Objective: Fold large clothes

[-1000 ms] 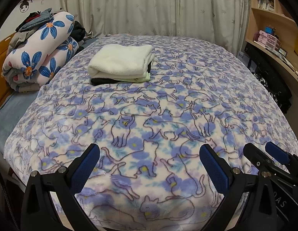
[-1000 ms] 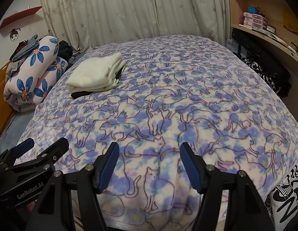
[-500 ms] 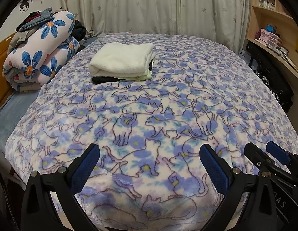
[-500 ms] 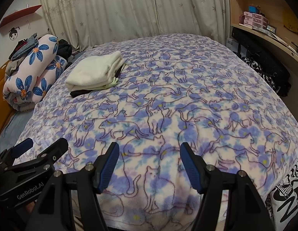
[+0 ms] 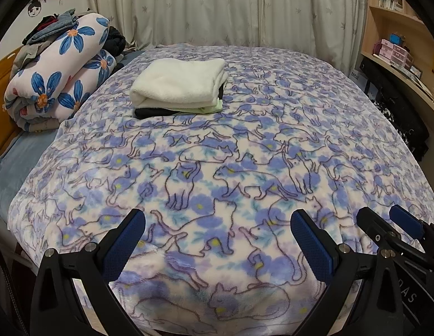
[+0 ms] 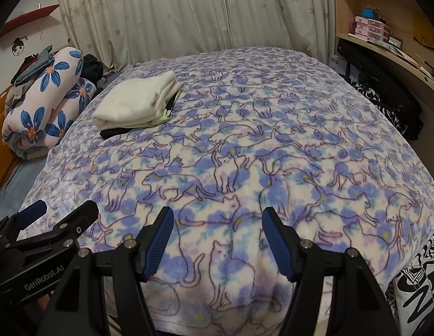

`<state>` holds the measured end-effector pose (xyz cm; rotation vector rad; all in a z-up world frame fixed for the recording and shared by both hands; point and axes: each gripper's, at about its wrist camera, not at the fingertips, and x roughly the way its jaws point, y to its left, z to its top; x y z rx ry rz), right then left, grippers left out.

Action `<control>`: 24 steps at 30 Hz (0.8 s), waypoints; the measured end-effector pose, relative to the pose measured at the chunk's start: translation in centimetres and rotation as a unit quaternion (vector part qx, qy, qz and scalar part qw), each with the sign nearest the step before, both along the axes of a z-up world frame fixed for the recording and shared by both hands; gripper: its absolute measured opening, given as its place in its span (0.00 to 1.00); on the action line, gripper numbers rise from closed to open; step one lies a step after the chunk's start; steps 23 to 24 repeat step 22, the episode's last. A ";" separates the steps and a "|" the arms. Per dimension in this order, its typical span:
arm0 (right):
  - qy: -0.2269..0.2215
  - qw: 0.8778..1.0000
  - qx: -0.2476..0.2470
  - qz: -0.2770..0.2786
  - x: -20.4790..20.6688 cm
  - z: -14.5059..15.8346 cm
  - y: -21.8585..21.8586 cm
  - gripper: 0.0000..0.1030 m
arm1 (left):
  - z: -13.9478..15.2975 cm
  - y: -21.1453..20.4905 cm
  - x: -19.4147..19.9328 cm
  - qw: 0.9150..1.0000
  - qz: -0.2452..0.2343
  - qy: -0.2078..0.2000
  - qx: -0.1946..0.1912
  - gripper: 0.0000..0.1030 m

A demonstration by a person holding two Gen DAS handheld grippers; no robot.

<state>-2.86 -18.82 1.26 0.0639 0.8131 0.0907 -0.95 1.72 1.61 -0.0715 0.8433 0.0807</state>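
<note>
A stack of folded clothes [image 5: 179, 84], cream on top with pale green and black below, lies on the far left of a bed covered by a blue cat-print blanket [image 5: 245, 154]. It also shows in the right wrist view [image 6: 138, 103]. My left gripper [image 5: 217, 240] is open and empty above the blanket's near edge. My right gripper [image 6: 217, 240] is open and empty beside it, to the right. The right gripper shows in the left wrist view [image 5: 390, 229] and the left gripper in the right wrist view [image 6: 57, 218].
A rolled flower-print quilt [image 5: 57, 72] with loose clothes on top sits at the bed's left. Curtains [image 5: 217, 8] hang behind. A wooden desk with shelves [image 5: 399, 56] and dark bags stand on the right.
Both grippers have eased back slightly and tilted up; the folded stack sits a little lower in both views. Both stay open.
</note>
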 end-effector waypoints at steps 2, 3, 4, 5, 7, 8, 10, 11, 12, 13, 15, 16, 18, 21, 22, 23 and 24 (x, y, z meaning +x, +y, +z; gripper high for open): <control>0.001 1.000 -0.001 -0.001 -0.1 -0.1 0.1 0.64 | -0.2 0.2 -0.1 1.000 0.000 0.002 0.001 0.99; 0.002 1.000 -0.001 -0.001 -0.1 -0.1 0.1 0.64 | -0.3 0.3 -0.1 1.000 0.000 0.004 0.001 0.99; 0.002 1.000 -0.001 -0.001 -0.1 -0.1 0.1 0.64 | -0.3 0.3 0.0 1.000 0.000 0.004 0.001 0.99; 0.001 1.000 -0.001 -0.001 -0.1 -0.1 0.1 0.64 | -0.3 0.3 0.0 1.000 0.000 0.004 0.001 0.99; 0.002 1.000 -0.002 0.000 -0.1 -0.1 0.1 0.64 | -0.4 0.4 -0.1 1.000 0.000 0.004 0.001 0.99; 0.002 1.000 -0.002 -0.001 -0.1 -0.1 0.1 0.64 | -0.3 0.2 0.0 1.000 0.000 0.004 0.001 0.99; 0.002 1.000 -0.002 -0.001 0.0 -0.1 0.2 0.64 | -0.5 0.5 0.0 1.000 0.000 0.007 0.001 0.99; 0.003 1.000 -0.002 -0.001 0.0 -0.1 0.2 0.64 | -0.7 0.5 0.1 1.000 0.001 0.008 0.001 0.99; 0.004 1.000 -0.002 -0.001 0.0 -0.1 0.2 0.64 | -0.8 0.5 0.1 1.000 0.001 0.010 0.002 0.99; 0.006 1.000 -0.001 -0.001 -0.1 -0.2 0.2 0.64 | -0.8 0.5 0.3 1.000 0.001 0.011 0.002 0.99; 0.007 1.000 -0.002 0.000 -0.3 -0.3 0.1 0.64 | -0.8 0.6 0.3 1.000 0.000 0.011 0.002 0.99; 0.007 1.000 -0.002 -0.001 -0.2 -0.3 0.2 0.64 | -0.8 0.6 0.3 1.000 0.000 0.011 0.002 0.99; 0.009 1.000 -0.003 -0.001 -0.3 -0.3 0.1 0.64 | -0.8 0.5 0.3 1.000 0.001 0.011 0.002 0.99; 0.014 1.000 -0.007 0.000 -0.3 -0.6 0.1 0.64 | -1.5 1.0 0.6 1.000 -0.001 0.019 0.001 0.99; 0.017 1.000 -0.009 0.001 -0.5 -0.7 0.0 0.64 | -1.8 1.2 0.6 1.000 -0.002 0.023 -0.001 0.99; 0.017 1.000 -0.009 0.001 -0.5 -0.7 0.0 0.64 | -1.8 1.2 0.6 1.000 -0.002 0.023 -0.001 0.99; 0.017 1.000 -0.009 0.001 -0.5 -0.7 0.0 0.64 | -1.8 1.2 0.6 1.000 -0.002 0.023 -0.001 0.99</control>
